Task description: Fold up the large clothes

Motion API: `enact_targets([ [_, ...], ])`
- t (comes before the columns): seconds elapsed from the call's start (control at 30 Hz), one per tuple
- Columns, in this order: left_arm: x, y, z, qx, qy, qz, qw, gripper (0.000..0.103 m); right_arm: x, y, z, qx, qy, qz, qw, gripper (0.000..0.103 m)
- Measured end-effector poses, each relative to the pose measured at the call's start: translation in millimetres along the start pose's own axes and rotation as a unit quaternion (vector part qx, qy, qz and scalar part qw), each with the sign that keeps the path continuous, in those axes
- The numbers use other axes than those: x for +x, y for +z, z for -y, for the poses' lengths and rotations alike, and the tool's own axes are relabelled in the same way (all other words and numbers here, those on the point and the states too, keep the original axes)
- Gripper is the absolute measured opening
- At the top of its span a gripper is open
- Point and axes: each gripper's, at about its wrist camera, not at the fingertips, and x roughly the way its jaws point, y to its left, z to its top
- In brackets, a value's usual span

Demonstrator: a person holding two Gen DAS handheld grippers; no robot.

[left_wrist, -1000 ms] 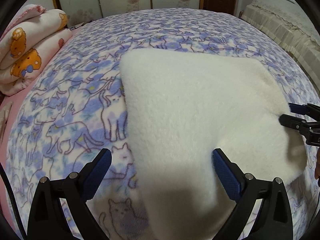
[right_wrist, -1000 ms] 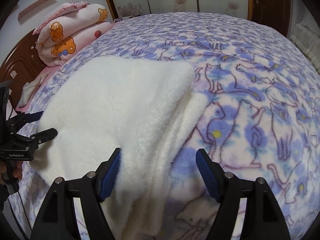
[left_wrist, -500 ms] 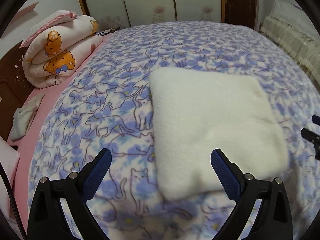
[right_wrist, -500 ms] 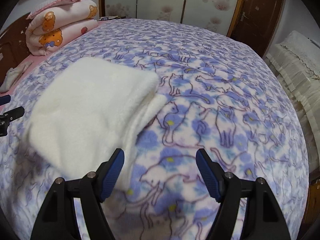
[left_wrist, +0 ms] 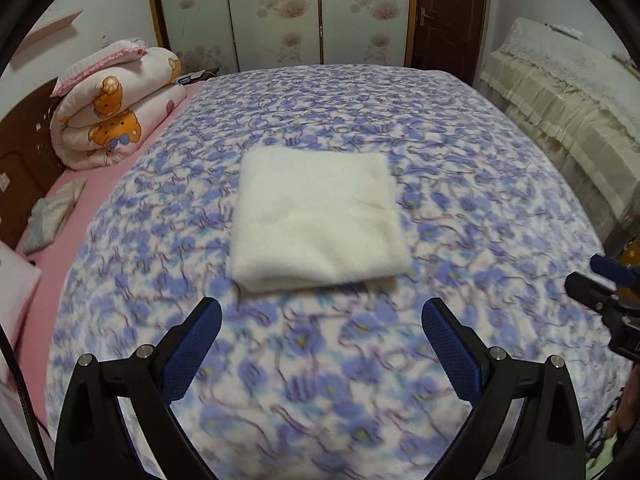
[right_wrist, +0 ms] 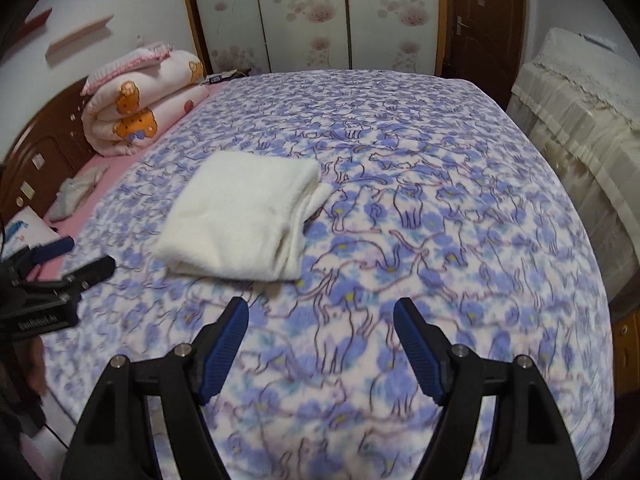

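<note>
Folded white fleece garment (left_wrist: 318,216) lies ahead of both grippers, touched by neither. The left gripper (left_wrist: 320,334) has its blue-padded fingers (left_wrist: 194,346) spread wide with nothing between them, hovering over the printed bedspread (left_wrist: 460,184) just short of the garment's near edge. The right gripper (right_wrist: 320,338) is likewise spread wide and empty, its pads (right_wrist: 416,346) above bare bedspread, the garment lying forward and to the left of it.

The garment is a thick, roughly square bundle, fluffy and cream-white, resting flat near the middle of the bed. Its near edge is a rounded fold; in the right wrist view the right side shows stacked layers, with a small flap of fleece sticking out at the far right corner (the layers do not line up perfectly there). The top surface is smooth apart from a faint crease.

Around the bundle the blue-and-white cat-print bedspread lies open on every side, widest to the right and toward the far end. Left of it a strip of pink sheet (left_wrist: 52,240) shows, with a rolled pink bear-print quilt (left_wrist: 120,108) against the dark wooden headboard (right_wrist: 44,152), well apart from the garment. A cream-covered piece of furniture (left_wrist: 560,112) stands beside the bed's right edge, and wardrobe doors (right_wrist: 320,16) close the far end.
</note>
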Motion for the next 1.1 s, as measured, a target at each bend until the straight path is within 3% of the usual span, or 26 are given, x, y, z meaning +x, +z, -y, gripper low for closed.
enact_targets([
  [0.33,-77,-82,55,-0.018,0.004,0.018,0.9997,0.100,-79,-78,7,0.020,-0.010,0.031,0.999,0.075],
  [0.53,-101,-113,70,-0.028,0.001,0.022,0.9994,0.100,-103,-109,4,0.027,-0.021,0.039,0.999,0.076],
  [0.73,-116,-129,81,-0.018,0.007,0.029,0.9994,0.100,-115,-125,-1,0.032,-0.015,0.044,0.998,0.076],
  [0.87,-120,-133,84,-0.017,0.032,0.035,0.9987,0.100,-119,-132,-9,0.016,-0.032,0.053,0.998,0.077],
  [1.1,-127,-139,79,-0.029,0.030,0.037,0.9985,0.100,-124,-136,-12,0.020,-0.019,0.055,0.998,0.077],
])
